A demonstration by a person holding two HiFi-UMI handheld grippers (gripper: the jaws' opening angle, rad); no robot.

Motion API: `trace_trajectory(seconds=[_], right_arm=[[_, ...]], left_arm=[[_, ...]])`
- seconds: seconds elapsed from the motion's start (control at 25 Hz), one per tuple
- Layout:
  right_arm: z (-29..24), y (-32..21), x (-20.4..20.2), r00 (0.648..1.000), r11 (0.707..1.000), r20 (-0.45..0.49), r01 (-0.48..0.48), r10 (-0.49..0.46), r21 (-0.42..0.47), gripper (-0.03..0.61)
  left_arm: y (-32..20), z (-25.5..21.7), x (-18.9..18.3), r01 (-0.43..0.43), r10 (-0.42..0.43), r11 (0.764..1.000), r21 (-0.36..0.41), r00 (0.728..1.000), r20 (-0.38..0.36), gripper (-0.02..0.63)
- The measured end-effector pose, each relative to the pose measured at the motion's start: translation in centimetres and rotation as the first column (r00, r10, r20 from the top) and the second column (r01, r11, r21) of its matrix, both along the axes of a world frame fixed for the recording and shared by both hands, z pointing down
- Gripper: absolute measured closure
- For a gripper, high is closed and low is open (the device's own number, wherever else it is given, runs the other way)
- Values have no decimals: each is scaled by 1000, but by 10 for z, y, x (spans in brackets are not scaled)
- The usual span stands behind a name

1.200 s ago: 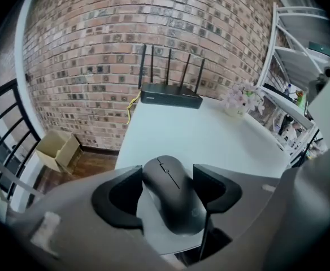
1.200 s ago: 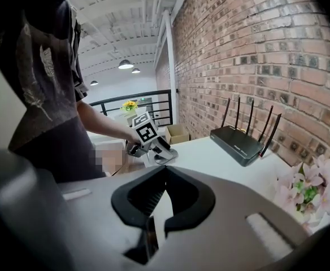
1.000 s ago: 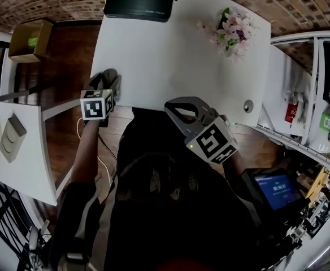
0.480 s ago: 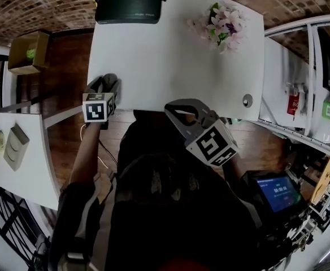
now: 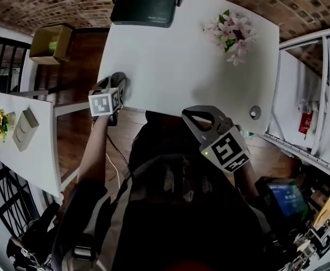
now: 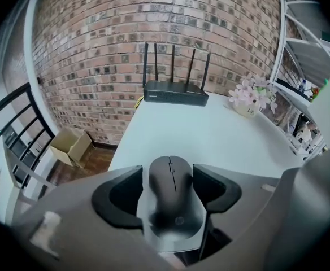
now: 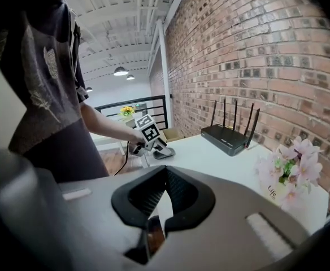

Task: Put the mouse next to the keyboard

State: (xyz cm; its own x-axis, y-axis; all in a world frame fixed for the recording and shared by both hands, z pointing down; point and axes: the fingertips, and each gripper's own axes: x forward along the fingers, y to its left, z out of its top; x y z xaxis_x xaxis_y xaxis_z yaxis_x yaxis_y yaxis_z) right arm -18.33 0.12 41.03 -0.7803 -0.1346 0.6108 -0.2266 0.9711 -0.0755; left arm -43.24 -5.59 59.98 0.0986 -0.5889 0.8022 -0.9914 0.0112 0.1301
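Left gripper view: rounded, matte-black mouse [image 6: 171, 208] clamped between the left gripper's [image 6: 170, 180] dark fingers [image 6: 120, 194] at the glossy white counter's [image 6: 210, 134] edge. Right gripper [image 7: 165, 173] is pinched closed and empty.

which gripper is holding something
The left gripper: its jaws clamp the black mouse, while the right gripper has its jaws shut with nothing between them.

One mouse [image 6: 170, 193], one router [image 5: 144, 8] with five antennas [image 6: 172, 61], one bunch of flowers [image 5: 233, 31] right of the router, one cardboard box [image 5: 51, 43] left of it, two grippers, left gripper [image 5: 113, 83] and right gripper [image 5: 202, 116], two benches, the router's bench [image 5: 170, 66] and a side bench [image 5: 35, 157]
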Motion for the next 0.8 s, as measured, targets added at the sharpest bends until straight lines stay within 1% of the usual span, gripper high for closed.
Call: trace_trajectory(seconds=[0.08,0.16,0.24,0.36,0.44,0.52,0.64,0.8], right_arm=[[0,0,6,1000,1000,10,-3,3,-1,572],[-1,0,14,1000,1000,18,-10,10,-1,572],[-2,0,24,999,1000,22,-24,24,1,572],[-1,0,36,998,998,28,-55,55,-4,572],[0,1,43,997,998,29,-70,70,-6,572],[1,0,51,996,996,24,-91,91,-8,572],[6,2,63,993,993,18,-119,119,-19,572],[8,2,75,993,993,23,-116,117,-23,572]], left_arm=[[2,1,0,10,-10,1000,-5,1000,16,327],[4,-5,6,2,-2,1000,-14,999,34,342],[5,-6,11,-2,3,1000,-14,999,52,339],[7,6,18,4,-3,1000,-22,999,34,342],[6,14,26,-8,8,1000,-19,1000,16,342],[3,5,36,-14,15,1000,-22,999,30,341],[1,5,45,-8,9,1000,-28,1000,30,342],[-1,1,56,-3,4,1000,-26,999,38,342]])
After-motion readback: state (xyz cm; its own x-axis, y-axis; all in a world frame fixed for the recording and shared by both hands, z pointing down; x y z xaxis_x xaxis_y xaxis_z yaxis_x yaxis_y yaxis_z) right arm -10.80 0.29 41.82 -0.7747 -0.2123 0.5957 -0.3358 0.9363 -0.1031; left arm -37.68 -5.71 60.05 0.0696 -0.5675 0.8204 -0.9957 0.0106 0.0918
